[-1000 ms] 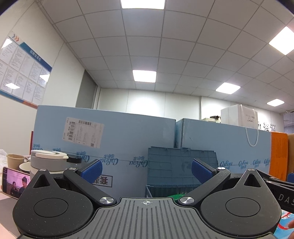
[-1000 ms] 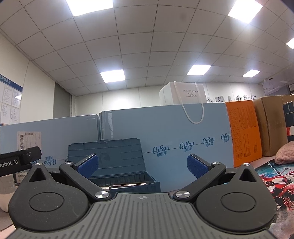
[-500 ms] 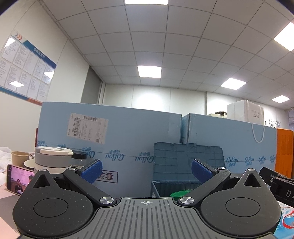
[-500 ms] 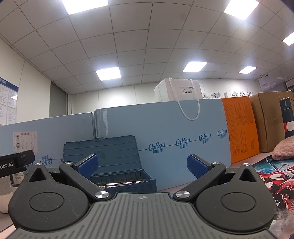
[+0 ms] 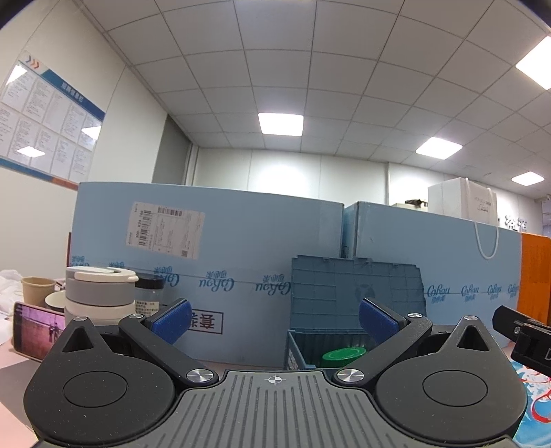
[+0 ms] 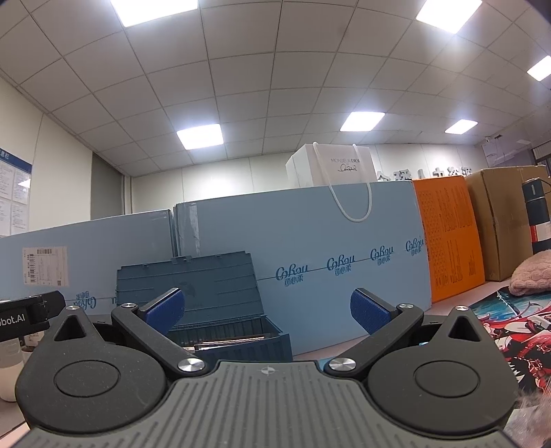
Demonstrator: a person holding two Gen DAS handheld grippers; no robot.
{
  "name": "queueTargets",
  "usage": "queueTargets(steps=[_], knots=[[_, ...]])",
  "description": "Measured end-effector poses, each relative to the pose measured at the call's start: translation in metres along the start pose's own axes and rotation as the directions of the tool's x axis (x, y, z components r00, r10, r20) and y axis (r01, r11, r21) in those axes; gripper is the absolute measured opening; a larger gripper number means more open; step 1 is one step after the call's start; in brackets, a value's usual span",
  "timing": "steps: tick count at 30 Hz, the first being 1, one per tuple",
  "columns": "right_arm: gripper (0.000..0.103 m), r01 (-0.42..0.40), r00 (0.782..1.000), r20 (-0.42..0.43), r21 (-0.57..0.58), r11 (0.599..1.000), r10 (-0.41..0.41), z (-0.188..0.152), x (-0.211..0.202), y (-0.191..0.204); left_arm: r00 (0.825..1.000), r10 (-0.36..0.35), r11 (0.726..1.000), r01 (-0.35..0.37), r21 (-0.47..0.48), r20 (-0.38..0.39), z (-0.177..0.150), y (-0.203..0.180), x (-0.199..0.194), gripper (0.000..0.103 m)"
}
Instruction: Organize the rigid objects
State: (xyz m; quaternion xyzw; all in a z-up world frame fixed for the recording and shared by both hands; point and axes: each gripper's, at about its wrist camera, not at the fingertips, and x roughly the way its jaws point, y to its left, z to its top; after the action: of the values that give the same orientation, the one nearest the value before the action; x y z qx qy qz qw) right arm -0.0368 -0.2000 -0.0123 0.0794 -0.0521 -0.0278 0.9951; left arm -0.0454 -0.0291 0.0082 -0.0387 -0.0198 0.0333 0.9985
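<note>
now both the left gripper (image 5: 273, 318) and right gripper (image 6: 267, 310) sit level, jaws spread and empty, nearer the open blue storage crate (image 5: 344, 303) than before; a green lid (image 5: 343, 355) lies inside.

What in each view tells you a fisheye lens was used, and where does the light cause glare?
Left wrist view: the long blue box bows into a curve, dark corners vignette the frame, and ceiling panels blow out white. Right wrist view: ceiling grid lines bend, and the panel near the top edge glares brightest.
</note>
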Motion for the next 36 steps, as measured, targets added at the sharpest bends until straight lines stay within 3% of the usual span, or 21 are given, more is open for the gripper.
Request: queueTargets(steps=[36], knots=[[0.103,0.030,0.999,-0.037,0.004,1.000,-0.029,-0.0002,0.0043,-0.0015,0.999,0.022,1.000,-0.022,0.000,-0.028,-0.0013,0.0012,0.0044,0.103]])
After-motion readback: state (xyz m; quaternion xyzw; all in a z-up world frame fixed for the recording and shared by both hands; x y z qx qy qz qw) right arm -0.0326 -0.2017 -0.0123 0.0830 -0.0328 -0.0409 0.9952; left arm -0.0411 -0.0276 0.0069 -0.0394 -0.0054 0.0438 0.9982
